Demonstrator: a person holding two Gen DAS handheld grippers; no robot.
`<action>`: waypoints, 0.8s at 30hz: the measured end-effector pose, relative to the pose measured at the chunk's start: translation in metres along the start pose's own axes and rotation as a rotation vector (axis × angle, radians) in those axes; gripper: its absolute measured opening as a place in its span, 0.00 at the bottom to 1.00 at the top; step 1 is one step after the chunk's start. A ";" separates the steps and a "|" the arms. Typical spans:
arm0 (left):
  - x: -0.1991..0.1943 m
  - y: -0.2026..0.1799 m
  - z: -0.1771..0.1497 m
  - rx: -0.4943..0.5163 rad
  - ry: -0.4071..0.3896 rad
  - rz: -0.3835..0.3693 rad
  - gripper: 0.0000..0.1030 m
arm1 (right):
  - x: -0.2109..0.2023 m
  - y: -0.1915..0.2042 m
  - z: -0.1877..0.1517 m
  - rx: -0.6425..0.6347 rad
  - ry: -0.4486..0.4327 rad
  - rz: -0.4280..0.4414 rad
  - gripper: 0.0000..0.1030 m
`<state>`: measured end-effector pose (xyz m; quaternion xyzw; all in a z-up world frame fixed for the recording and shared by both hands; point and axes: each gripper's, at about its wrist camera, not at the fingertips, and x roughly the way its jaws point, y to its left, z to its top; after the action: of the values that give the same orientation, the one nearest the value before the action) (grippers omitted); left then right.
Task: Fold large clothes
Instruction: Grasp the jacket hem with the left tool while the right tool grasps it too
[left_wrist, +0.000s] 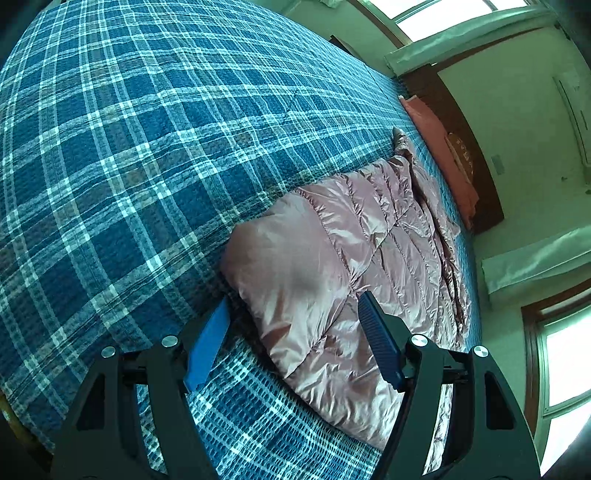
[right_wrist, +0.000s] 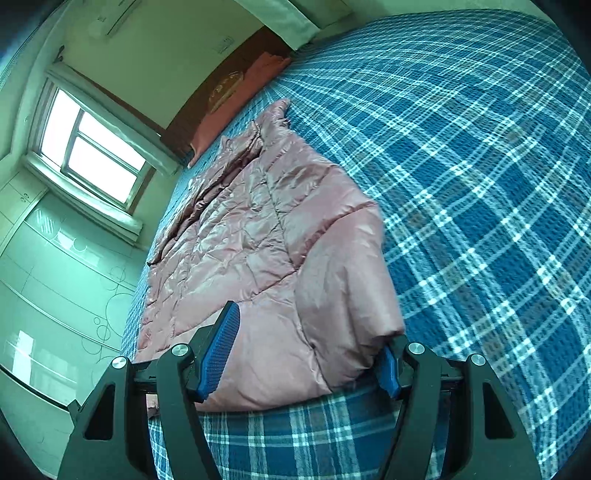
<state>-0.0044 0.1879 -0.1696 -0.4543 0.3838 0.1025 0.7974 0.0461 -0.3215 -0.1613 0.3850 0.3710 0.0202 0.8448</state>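
- Left gripper (left_wrist: 291, 314) gapes over the jacket (left_wrist: 332, 266) corner, gripping nothing.
- Right gripper (right_wrist: 310, 347) straddles the sleeve (right_wrist: 343, 295), pads not pressing.
- Slick fabric could slip if pinched shallowly.

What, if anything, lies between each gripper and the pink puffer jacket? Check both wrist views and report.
Nothing visible does. The left gripper stands open over the near edge of the pink puffer jacket on the plaid bedspread. The right gripper stands open with the jacket's near end already between its fingers.
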 end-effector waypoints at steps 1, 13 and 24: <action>0.002 0.001 0.002 -0.010 -0.004 -0.011 0.68 | 0.002 0.000 0.001 0.009 0.001 0.006 0.63; 0.018 -0.009 0.011 0.023 0.021 -0.036 0.48 | 0.017 -0.001 0.009 0.043 0.008 0.009 0.49; 0.038 -0.024 0.014 0.111 0.067 -0.043 0.12 | 0.017 0.002 0.013 0.045 0.011 0.048 0.13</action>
<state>0.0408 0.1781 -0.1763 -0.4206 0.4055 0.0489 0.8101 0.0671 -0.3224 -0.1650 0.4127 0.3665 0.0340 0.8332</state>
